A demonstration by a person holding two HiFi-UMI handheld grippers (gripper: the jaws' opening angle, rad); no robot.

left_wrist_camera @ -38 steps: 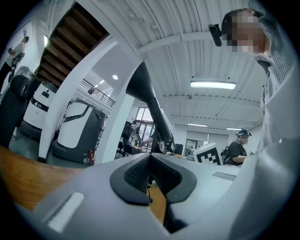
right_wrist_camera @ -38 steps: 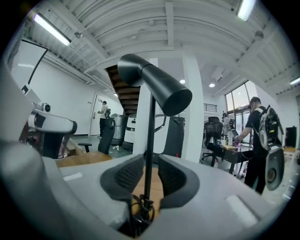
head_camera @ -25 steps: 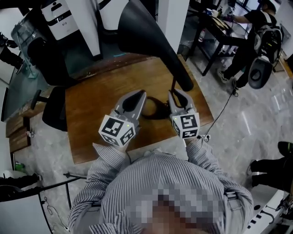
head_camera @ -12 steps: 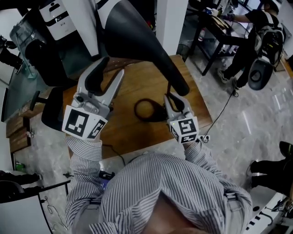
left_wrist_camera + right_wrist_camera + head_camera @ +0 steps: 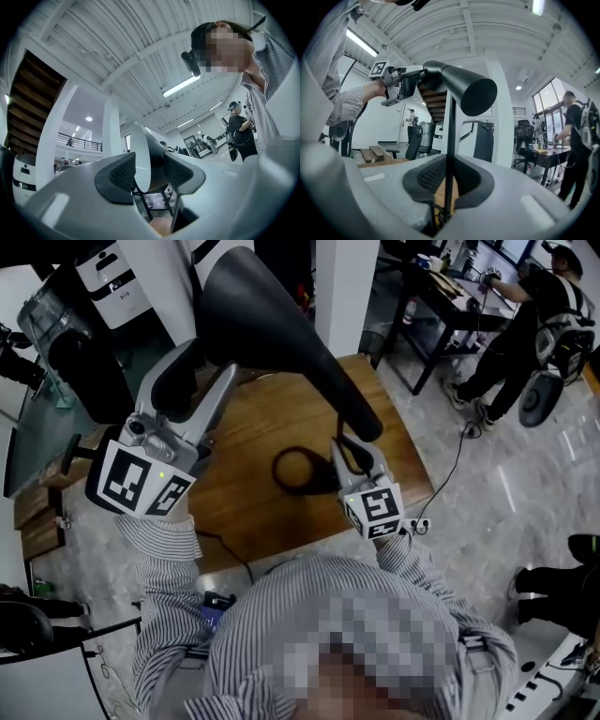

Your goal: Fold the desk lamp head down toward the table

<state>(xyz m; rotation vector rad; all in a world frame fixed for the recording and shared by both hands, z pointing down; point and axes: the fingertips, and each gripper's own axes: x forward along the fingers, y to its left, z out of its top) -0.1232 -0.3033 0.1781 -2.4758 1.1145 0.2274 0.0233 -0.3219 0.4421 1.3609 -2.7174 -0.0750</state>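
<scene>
A black desk lamp stands on the wooden table [image 5: 248, 432], with its ring base [image 5: 277, 470] near the front edge. Its long cone head [image 5: 281, 343] slants up toward the upper left. My left gripper [image 5: 211, 362] is raised at the wide end of the head and open, and the rim of the head [image 5: 140, 157] shows between its pads [image 5: 119, 176] without being pressed. From the right gripper view, the left gripper [image 5: 412, 77] is at that same end of the head [image 5: 464, 89]. My right gripper [image 5: 352, 448] is low by the base, shut on the thin stem [image 5: 450, 131].
A person with a backpack [image 5: 553, 324] stands at a dark desk [image 5: 441, 296] at the upper right. A cable [image 5: 455, 460] runs over the tiled floor right of the table. A white column [image 5: 347, 282] rises behind it, and a black chair [image 5: 89, 362] is at the left.
My left gripper has lifted from the table beside the lamp base up to the wide end of the head, and its jaws have opened. The right gripper has stayed on the stem.
</scene>
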